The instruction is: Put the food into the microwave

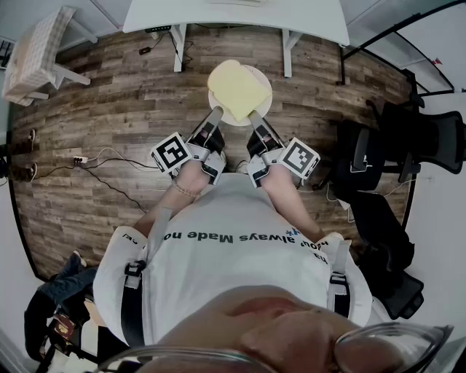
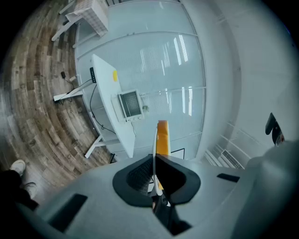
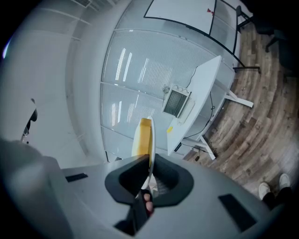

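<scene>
Yellow slice of bread (image 1: 237, 89) lying flat on a round white plate (image 1: 263, 109), held in the air above a wood-plank floor (image 1: 109, 109). In the head view, looking steeply down, a person in a white printed T-shirt holds the plate out in front with both tools.

The left tool (image 1: 216, 113) grips the plate's near-left rim and the right tool (image 1: 255, 116) its near-right rim. Each carries a cube with square black-and-white markers.

In the left gripper view the plate shows edge-on as a thin white line running between the two dark jaws, which are pressed against it, with the bread on its right face. The right gripper view mirrors this: jaws pinched on the plate's rim, with the bread on its left face.

Ahead of the person stands a white worktop (image 1: 240, 14) on white legs. Both gripper views show a microwave (image 2: 130, 103) sitting on it, well apart from the plate, in front of a glass wall. A black office chair (image 1: 408, 138) stands on the person's right.
</scene>
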The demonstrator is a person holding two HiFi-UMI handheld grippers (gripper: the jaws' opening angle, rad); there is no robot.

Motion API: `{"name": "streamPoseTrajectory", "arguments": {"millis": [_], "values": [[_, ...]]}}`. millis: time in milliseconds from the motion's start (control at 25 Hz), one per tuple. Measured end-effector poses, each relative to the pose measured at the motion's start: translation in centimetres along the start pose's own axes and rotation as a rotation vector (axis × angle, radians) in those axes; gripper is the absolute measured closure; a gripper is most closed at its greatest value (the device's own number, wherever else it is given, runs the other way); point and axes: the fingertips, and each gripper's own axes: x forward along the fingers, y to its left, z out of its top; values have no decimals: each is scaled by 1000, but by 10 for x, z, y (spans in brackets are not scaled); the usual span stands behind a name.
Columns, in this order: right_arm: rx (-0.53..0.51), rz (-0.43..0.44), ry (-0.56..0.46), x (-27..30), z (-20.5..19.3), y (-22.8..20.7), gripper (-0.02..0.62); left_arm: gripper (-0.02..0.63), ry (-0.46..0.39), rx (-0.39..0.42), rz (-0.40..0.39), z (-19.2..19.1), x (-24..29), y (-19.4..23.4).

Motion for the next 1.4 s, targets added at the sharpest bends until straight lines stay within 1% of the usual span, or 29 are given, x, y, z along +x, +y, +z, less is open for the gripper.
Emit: {"name": "streamPoseTrajectory", "arguments": {"millis": [120,240,400,520,600,760,920,1000,1160,1320,1400], "values": [[0,13,-8,-2,-1,-1,568,588,10,55,36,0,-4,6],[-2,5,-11,2,-5,1,568,588,5,38,17,5,-6,5],[14,3,-23,15,-21,9,567,588,6,36,21,21,-21,12],[16,0,-30,20,-29,9,566,588,11,65,19,28,-26,12],[10,-7,-32,20,-29,7,566,588,15,73,21,29,-27,13],[17,3,-38,27,-27,8,566,588,11,51,11,33,-23,14],[18,1,-39,39,-18,3,566,588,10,41,10,42,-10,18],[16,4,-37,48,-11,2,566,588,4,22,0,48,-1,18],[-3,9,-23,72,16,-3,566,588,1,61,32,67,25,27],[8,3,-19,98,42,-9,566,588,-11,40,23,87,59,26],[11,-2,-20,107,54,-14,566,588,-8,53,35,94,73,31]]}}
